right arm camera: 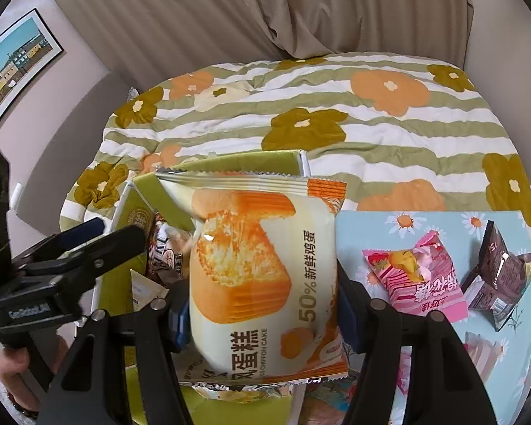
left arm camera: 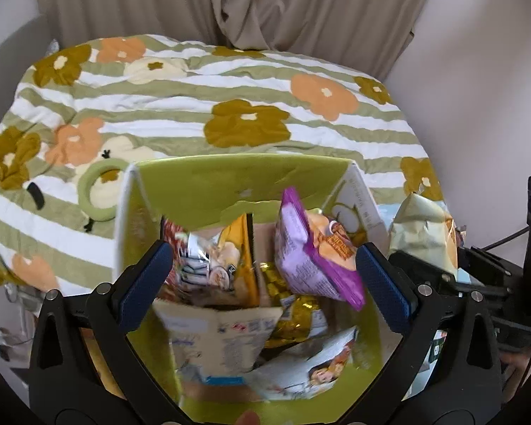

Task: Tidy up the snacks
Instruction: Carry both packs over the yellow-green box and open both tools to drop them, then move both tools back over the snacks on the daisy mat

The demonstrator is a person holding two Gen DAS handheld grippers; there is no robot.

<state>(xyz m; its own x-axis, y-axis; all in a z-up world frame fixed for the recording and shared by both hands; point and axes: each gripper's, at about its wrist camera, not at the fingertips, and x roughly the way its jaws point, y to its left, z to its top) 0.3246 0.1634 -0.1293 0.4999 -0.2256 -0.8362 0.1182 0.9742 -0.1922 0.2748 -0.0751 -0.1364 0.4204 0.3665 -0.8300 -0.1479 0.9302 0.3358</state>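
Observation:
A green cardboard box (left arm camera: 209,180) stands on the bed and holds several snack packets, among them a purple packet (left arm camera: 311,248) and a yellow one (left arm camera: 230,255). My left gripper (left arm camera: 262,276) is open and empty just above the box. My right gripper (right arm camera: 262,304) is shut on a cream and orange chiffon cake packet (right arm camera: 258,269) and holds it over the box's right edge (right arm camera: 301,157). That packet shows at the right of the left wrist view (left arm camera: 424,233). A pink packet (right arm camera: 421,279) and a brown packet (right arm camera: 499,276) lie on a blue floral mat (right arm camera: 371,226).
The bed has a green-striped flowered quilt (left arm camera: 230,106). Beige curtains (right arm camera: 265,10) hang behind it. A framed picture (right arm camera: 14,67) hangs on the left wall. My left gripper also shows at the left of the right wrist view (right arm camera: 99,237).

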